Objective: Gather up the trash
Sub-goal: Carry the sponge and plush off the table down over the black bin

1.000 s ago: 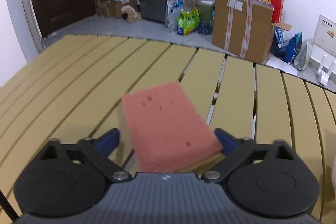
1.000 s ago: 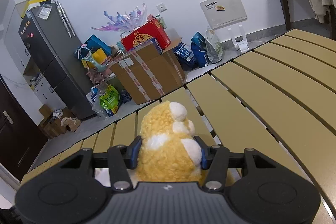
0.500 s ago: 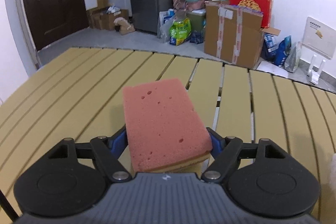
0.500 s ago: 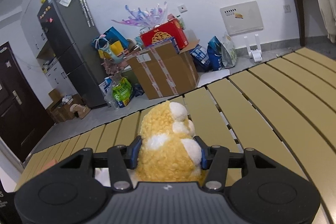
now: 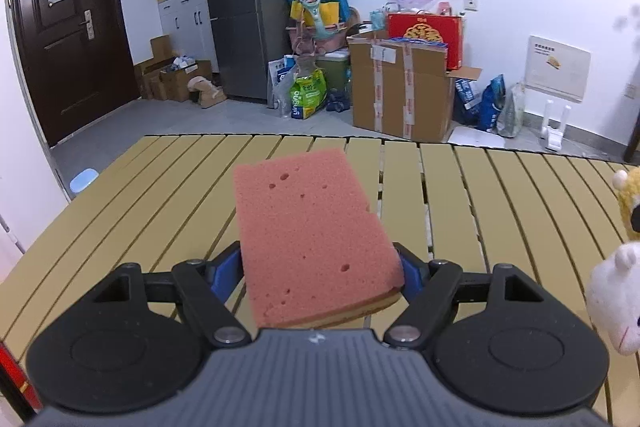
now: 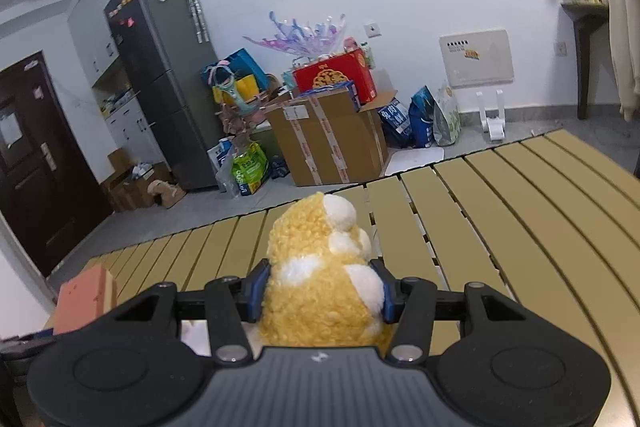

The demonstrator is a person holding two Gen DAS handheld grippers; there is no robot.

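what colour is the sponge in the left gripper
Pink on top, over a thin yellow underlayer: the rectangular foam sponge shows best in the left wrist view.

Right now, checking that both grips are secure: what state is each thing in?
Left claw: shut on the sponge.
Sponge: held flat, lifted off the slatted table.
Right claw: shut on the plush toy.
Plush toy: held upright, squeezed at its sides.
Dark door: closed.

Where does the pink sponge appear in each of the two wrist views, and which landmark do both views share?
Left wrist view: the pink sponge fills the centre, clamped between the left gripper jaws above the slatted table.
Right wrist view: the sponge shows at the lower left edge, seen side-on.
Shared landmark: the taped cardboard box on the floor by the wall.
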